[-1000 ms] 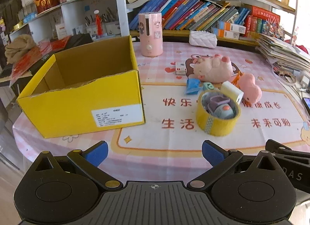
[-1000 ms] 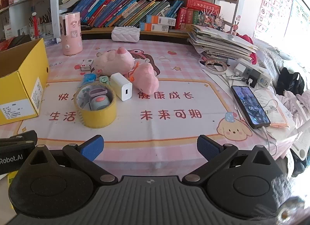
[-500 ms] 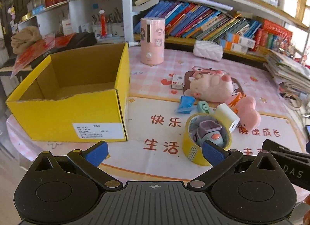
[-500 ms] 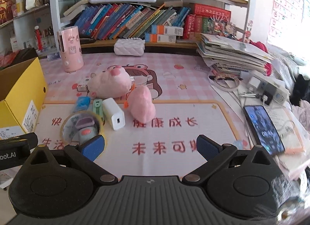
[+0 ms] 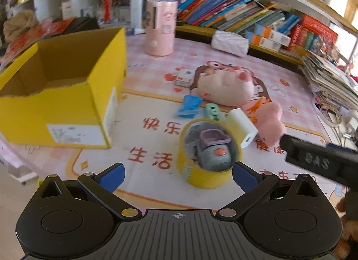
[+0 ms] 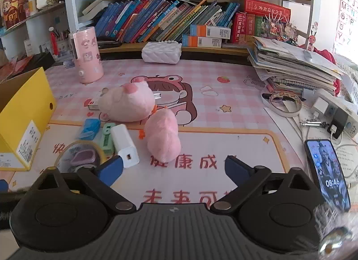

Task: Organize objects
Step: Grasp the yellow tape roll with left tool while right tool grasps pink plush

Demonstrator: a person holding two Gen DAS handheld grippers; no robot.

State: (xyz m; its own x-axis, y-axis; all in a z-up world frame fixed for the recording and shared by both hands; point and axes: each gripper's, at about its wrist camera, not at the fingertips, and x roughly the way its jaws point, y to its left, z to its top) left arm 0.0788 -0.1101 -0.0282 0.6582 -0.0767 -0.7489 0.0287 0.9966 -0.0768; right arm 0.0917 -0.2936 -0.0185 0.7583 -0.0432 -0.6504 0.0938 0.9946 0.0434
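An open yellow cardboard box stands empty at the table's left; it also shows in the right wrist view. A yellow tape roll with a grey toy car inside sits just ahead of my open left gripper. Beside it lie a white charger, a green item, a blue packet, a large pink plush and a small pink plush. My right gripper is open and empty, just short of the small plush.
A pink cylinder and white quilted pouch stand at the back before the bookshelf. A paper stack, tape ring, power strip and phone lie at the right.
Both grippers have moved forward over the table, closer to the objects. The left one has neared the tape roll, the right one the small plush. Both stay open.
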